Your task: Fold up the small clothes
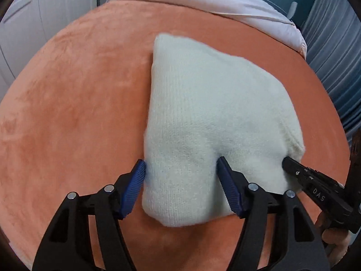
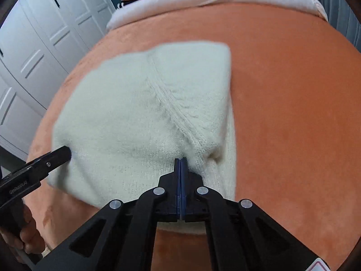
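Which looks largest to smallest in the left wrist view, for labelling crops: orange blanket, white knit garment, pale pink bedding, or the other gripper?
1. Orange blanket, filling most of the view.
2. White knit garment.
3. Pale pink bedding, a band at the far edge.
4. Right gripper, only partly in frame, so its rank is unsure.

It was a home bedroom — a bed under a plush orange blanket [image 1: 67,113], white panelled wardrobe doors [image 2: 40,52] beside it, pleated blue-grey curtains [image 1: 334,56] behind
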`<action>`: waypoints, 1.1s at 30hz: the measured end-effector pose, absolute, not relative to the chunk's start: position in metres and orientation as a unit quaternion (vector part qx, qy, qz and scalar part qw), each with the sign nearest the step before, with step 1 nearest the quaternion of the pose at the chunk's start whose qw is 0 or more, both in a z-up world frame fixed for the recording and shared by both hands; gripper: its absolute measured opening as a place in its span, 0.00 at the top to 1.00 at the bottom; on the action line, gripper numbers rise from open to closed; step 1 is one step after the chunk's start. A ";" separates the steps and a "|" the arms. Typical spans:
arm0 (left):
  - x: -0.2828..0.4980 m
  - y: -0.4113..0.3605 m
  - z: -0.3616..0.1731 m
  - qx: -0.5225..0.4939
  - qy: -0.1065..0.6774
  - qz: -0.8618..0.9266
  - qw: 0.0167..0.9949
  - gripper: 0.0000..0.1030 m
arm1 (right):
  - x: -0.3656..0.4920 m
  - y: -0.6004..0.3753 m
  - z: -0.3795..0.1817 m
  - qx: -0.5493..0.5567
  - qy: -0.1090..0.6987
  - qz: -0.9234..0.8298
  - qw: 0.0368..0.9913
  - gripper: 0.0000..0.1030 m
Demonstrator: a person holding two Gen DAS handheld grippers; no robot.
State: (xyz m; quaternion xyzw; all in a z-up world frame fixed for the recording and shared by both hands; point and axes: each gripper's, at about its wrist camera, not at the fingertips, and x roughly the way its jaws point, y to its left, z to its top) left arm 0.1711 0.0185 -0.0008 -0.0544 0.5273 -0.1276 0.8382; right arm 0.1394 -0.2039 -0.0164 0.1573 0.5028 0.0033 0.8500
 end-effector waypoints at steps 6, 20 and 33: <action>0.150 0.030 0.012 -0.036 0.510 -0.120 0.851 0.36 | 0.120 -0.206 0.002 0.139 0.487 -0.022 0.862 1.00; 0.129 0.031 0.025 0.009 0.501 -0.087 0.861 0.36 | 0.092 -0.218 -0.009 0.165 0.502 -0.033 0.848 0.95; 0.116 0.028 0.034 0.021 0.494 -0.082 0.865 0.36 | 0.069 -0.223 0.000 0.177 0.472 -0.054 0.862 0.74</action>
